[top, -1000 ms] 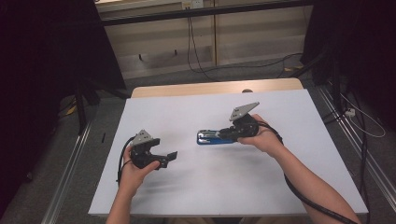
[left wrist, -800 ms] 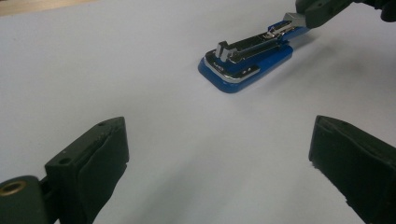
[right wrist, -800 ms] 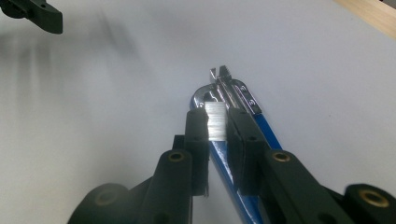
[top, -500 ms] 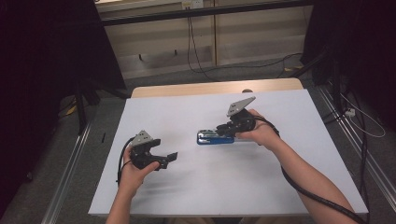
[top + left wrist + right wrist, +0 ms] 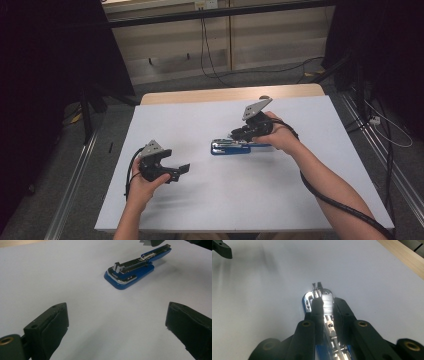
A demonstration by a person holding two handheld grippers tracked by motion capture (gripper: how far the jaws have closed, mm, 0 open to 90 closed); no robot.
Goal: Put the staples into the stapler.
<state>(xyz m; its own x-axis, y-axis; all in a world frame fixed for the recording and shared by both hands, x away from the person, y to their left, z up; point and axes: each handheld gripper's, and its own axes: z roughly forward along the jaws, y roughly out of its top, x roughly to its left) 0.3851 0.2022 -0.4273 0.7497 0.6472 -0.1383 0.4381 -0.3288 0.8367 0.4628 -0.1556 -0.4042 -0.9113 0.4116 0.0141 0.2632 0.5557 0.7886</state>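
Observation:
A blue stapler point(image 5: 225, 148) with a chrome front lies on the white table point(image 5: 200, 115), right of centre. My right gripper point(image 5: 239, 136) comes at it from the right, its jaws shut around the stapler's point(image 5: 318, 293) upper metal arm. In the left gripper view the rear of the stapler point(image 5: 130, 275) is tilted up toward that gripper. My left gripper point(image 5: 181, 170) rests at the table's front left, pointing right. It is open with only bare table between its jaws, well short of the stapler. The left gripper's jaw tip point(image 5: 222, 248) also shows in the right gripper view.
A wooden strip point(image 5: 225, 94) runs along the far table edge. Cables point(image 5: 210, 55) lie on the floor behind, and metal rails point(image 5: 75, 195) flank both sides. A black cable point(image 5: 330, 200) trails along the right forearm.
The right hand has shifted slightly left and risen over the stapler, tilting the gripper up. The stapler's base stays put, and the left gripper has not moved.

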